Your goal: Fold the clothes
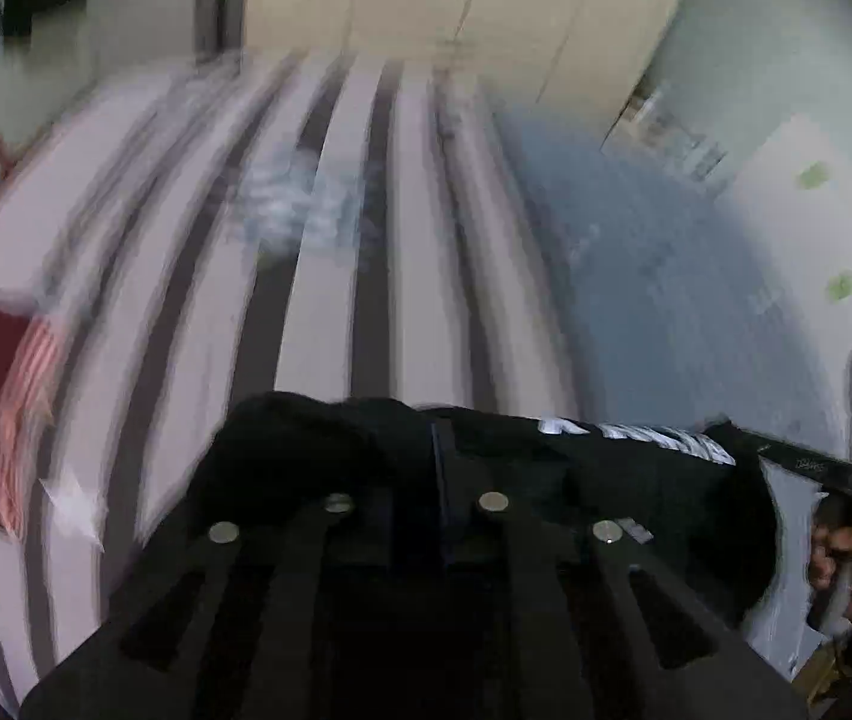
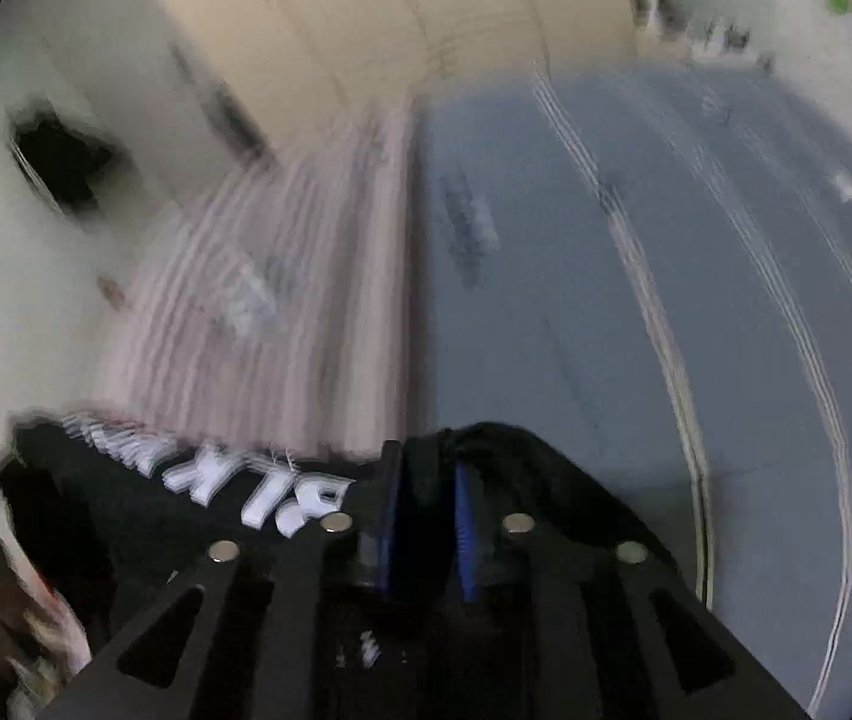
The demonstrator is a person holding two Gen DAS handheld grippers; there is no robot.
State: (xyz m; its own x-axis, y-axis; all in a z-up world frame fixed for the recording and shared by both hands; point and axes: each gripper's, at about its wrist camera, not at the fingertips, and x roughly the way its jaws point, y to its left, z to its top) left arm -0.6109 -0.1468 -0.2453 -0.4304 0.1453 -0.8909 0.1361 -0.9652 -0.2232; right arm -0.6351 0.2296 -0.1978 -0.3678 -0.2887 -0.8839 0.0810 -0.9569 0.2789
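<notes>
2 wrist fisheyes close behind their jaws, facing the bed, sharing the black garment (image 1: 546,468).

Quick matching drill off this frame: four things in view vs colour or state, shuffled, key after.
Things:
1. black garment
2. bedspread
3. lettering on the garment
4. floor

Descriptions:
A. grey-blue
B. white
C. pale with dark stripes
D. pinched in both tongs, left tongs and right tongs

Pairs: 1-D, 2-C, 3-B, 4-A
</notes>
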